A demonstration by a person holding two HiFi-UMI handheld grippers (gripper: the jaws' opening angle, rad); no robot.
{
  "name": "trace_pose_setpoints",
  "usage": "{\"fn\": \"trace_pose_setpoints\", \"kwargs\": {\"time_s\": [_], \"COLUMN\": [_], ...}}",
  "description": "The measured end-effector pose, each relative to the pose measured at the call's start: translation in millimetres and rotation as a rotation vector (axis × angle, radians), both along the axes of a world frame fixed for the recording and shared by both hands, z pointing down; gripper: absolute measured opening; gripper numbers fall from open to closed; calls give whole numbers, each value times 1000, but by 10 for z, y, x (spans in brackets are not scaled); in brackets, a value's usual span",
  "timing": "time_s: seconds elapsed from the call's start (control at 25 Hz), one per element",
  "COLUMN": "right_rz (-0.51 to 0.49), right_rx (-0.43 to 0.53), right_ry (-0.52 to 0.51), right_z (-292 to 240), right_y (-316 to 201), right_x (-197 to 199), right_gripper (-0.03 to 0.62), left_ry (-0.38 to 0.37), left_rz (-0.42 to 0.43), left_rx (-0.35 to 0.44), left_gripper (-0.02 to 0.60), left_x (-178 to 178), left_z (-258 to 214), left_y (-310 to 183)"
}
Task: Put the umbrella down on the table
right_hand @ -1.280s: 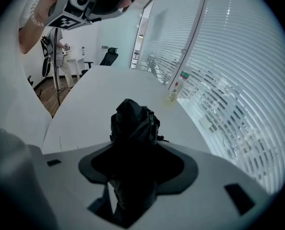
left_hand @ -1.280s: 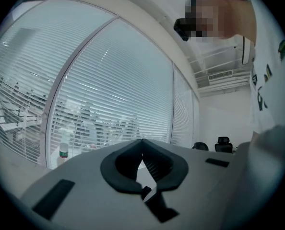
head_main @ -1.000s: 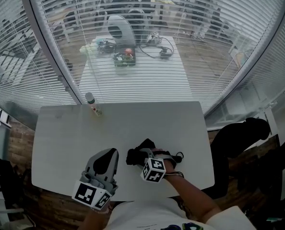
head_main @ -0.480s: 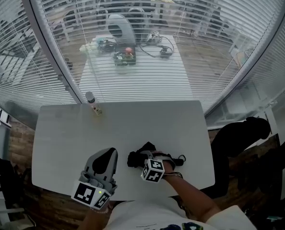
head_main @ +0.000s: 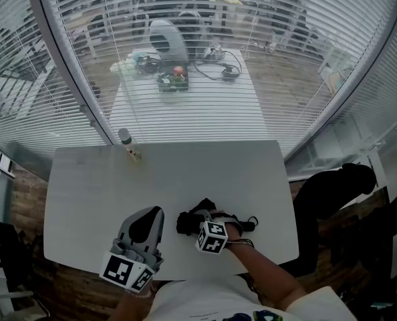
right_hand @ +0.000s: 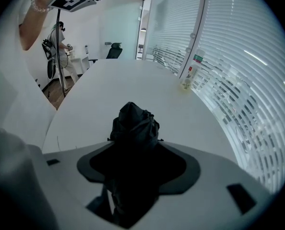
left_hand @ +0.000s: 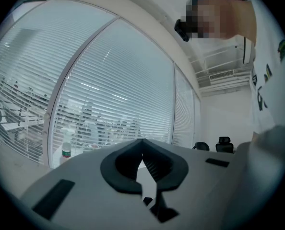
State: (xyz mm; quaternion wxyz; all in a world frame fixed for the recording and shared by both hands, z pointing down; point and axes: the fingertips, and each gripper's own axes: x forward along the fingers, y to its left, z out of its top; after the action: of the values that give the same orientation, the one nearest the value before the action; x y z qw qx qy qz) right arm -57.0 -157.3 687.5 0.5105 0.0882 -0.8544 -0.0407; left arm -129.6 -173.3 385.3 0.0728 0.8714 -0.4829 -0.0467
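One black folded umbrella [head_main: 187,221] lies on the white desk [head_main: 185,172] by its near edge, its long axis along that edge and its bunched end toward the left. Your right tool [head_main: 208,218] has just been opening, spread wide with the umbrella between its jaws. Your left tool [left_hand: 142,143] is pressed together, empty. One small bottle [head_main: 128,142] stands at the far edge.

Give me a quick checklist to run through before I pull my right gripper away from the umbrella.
1. Umbrella resting on the table: ok, it lies on the white top.
2. Right gripper let go: cannot tell; its jaws have just been opening, with the umbrella between them.
3. Umbrella away from the table's near edge: ok.
4. Left gripper out of the way: ok, shut, empty, apart from the umbrella.
5. Bottle clear: ok, it stands at the far edge.
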Motion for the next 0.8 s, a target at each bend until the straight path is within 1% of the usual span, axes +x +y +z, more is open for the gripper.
{"fn": "trace_pose_setpoints", "kwargs": {"time_s": [0.12,0.4,0.56,0.8], "right_rz": [9,80,146,270], "right_rx": [18,24,44,88], "right_ry": [-19,-145,-253,-447], "right_z": [-50,-400,-724,-1356], "right_y": [-36,-156,-250,-411], "right_x": [20,77,123,204], "right_gripper": [282,276,254,224], "left_ry": [1,2,3,3], "left_rz": [-4,6,16,26], "left_rx": [4,4,-1,-3], "left_gripper": [12,12,12,12], "left_x": [-5,45,91,130], "left_z": [-3,2,23,17], "left_y": [-14,-38,-40,-46]}}
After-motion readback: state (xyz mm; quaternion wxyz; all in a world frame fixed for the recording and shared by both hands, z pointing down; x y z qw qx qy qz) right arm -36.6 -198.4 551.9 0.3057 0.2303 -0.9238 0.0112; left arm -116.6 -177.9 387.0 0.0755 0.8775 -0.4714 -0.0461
